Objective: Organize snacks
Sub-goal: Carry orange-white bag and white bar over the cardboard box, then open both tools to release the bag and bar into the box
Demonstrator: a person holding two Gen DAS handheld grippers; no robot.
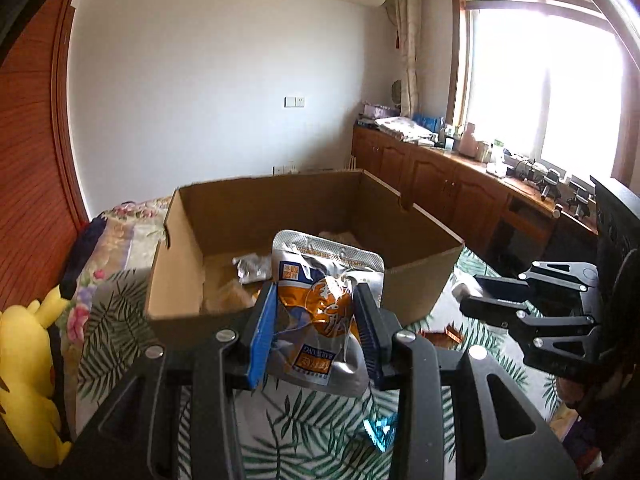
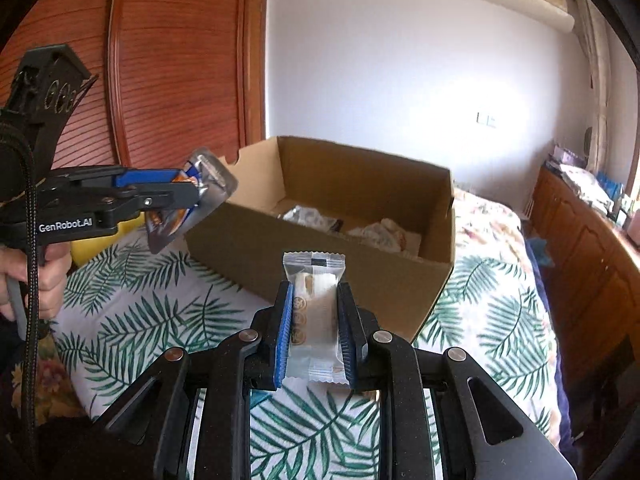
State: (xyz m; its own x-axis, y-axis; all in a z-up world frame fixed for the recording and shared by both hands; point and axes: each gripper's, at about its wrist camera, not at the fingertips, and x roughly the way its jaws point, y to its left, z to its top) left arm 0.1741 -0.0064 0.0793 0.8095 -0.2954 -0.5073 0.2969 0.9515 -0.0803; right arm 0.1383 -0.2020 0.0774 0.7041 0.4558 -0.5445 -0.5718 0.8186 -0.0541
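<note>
Left tongs (image 1: 316, 320) pinching a silver-and-orange snack pouch (image 1: 320, 300), blue pads on both sides of it, pouch crumpled in the middle. Pouch is held in the air just in front of the near wall of the cardboard box (image 1: 224, 216), top edge poking above the rim line in the left wrist view. From the right wrist view the same pouch (image 2: 192, 200) hangs left of the box's left corner, not over the opening.

Right tongs (image 2: 316, 328) pinching a small clear-wrapped snack bar (image 2: 316, 320), upright between the pads, crimped top end sticking out above the fingertips. Bar is held above the bedspread, short of the box's near wall.

Box (image 2: 340, 264) sits open on the bed, on a palm-leaf print bedspread (image 2: 140, 312). Inside: a silvery wrapper (image 2: 308, 216) toward the left, a pale crumpled packet (image 2: 384, 232) toward the right; contents otherwise hard to make out.

In the left wrist view the right tongs (image 1: 492, 300) come in from the right edge, seen side-on. A small orange-brown packet (image 1: 444, 336) lies on the bedspread just right of the box's near corner, a blue wrapper (image 1: 380, 432) under the left tongs' frame. Yellow plush toy (image 1: 28, 360) at the far left edge of the bed
</note>
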